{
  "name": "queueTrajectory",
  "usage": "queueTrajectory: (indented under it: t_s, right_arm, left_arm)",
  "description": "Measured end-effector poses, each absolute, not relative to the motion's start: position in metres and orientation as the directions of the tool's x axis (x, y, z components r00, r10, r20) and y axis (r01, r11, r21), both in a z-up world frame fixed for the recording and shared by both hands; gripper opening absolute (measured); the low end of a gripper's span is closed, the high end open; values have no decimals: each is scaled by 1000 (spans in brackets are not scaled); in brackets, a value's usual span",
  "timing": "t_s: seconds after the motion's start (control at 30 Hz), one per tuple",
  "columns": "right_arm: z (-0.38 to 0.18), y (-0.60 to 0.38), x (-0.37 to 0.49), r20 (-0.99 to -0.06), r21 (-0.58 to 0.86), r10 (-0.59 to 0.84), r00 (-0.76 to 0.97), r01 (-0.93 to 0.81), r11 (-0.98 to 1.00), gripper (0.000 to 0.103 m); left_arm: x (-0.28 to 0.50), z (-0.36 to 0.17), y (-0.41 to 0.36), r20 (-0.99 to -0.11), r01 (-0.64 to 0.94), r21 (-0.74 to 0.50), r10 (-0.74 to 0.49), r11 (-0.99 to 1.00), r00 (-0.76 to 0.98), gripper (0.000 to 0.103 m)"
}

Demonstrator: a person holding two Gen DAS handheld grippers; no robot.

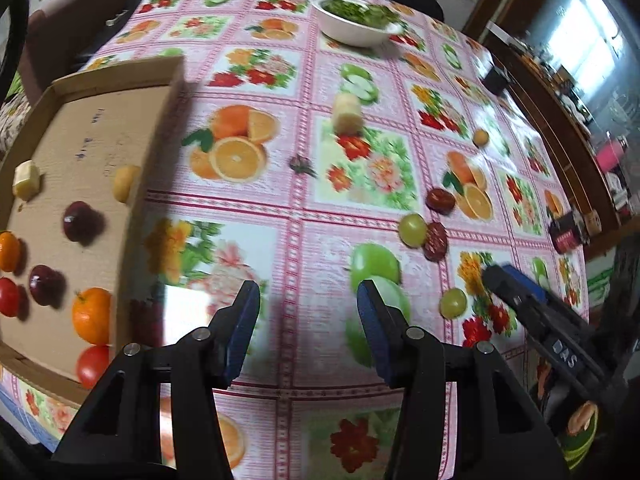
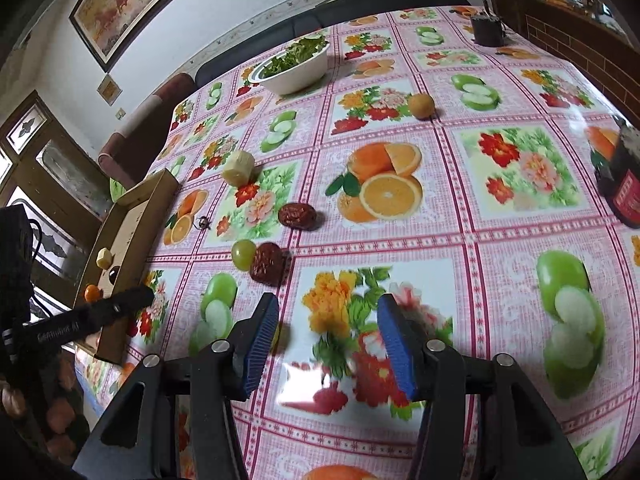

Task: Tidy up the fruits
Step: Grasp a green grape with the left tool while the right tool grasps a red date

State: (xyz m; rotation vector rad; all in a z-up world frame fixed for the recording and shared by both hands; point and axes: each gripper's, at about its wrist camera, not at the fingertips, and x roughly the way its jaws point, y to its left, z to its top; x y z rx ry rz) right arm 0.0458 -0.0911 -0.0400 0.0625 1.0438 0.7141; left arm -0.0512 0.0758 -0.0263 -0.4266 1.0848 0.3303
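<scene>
- Left gripper (image 1: 308, 320): jaws set wide apart, nothing between them; only the printed tablecloth (image 1: 304, 208) is seen below.
- Right gripper (image 2: 328, 340): jaws parted, nothing held; in the left wrist view it is seen at 4 o'clock, just beside a green grape (image 1: 453, 303).
- Cardboard tray (image 1: 96, 80): placed at 9 o'clock in the left wrist view, open side up.
- Tray contents: two oranges (image 1: 92, 314), two dark plums (image 1: 82, 220), tomatoes (image 1: 93, 365), a pale yellow chunk (image 1: 26, 180); a yellowish piece (image 1: 125, 184) is partly hidden by the tray wall.
- Loose on the cloth, right wrist view: a second green grape (image 2: 243, 254) touching a red date (image 2: 267, 263) at 10 o'clock of the right gripper.
- Another red date (image 2: 298, 216): set just beyond that pair, apart from them.
- Pale cut chunk (image 2: 238, 168): found at 11 o'clock, near the tray's far corner.
- Small round yellow fruit (image 2: 421, 106): placed at 12 o'clock, well apart from the rest.
- Small dark stem scrap (image 2: 203, 223): lying between tray and dates.
- White bowl (image 2: 296, 76): filled with greens, at the far edge of the table.
- Dark jar (image 2: 624, 184): red label, at 3 o'clock.
</scene>
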Motion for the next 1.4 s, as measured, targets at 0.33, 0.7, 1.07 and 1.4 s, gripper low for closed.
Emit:
queueTrajectory:
  t_s: [0.33,0.7,1.07,1.4]
  right_arm:
    - [-39,-61,75,-758,342,580,299,-575,743,49]
    - [-51,-24,105,-794,318,569,215,-650,690,41]
    - [-51,-22,101,-781,343,594,193,-662,667,31]
    - [-38,-58,97,-747,396,619,243,-586,707,31]
  left_arm:
    - [-31,-31,14,-884,-239,-225,-94,945,458,49]
    - [-5,-48,5,-878,-219,-288,-166,932,450,49]
    - [0,-52,-11,-865,-166,-223,-117,960,489,19]
    - [-18,-44,-6,-857,-184,-172,-55,968,513,18]
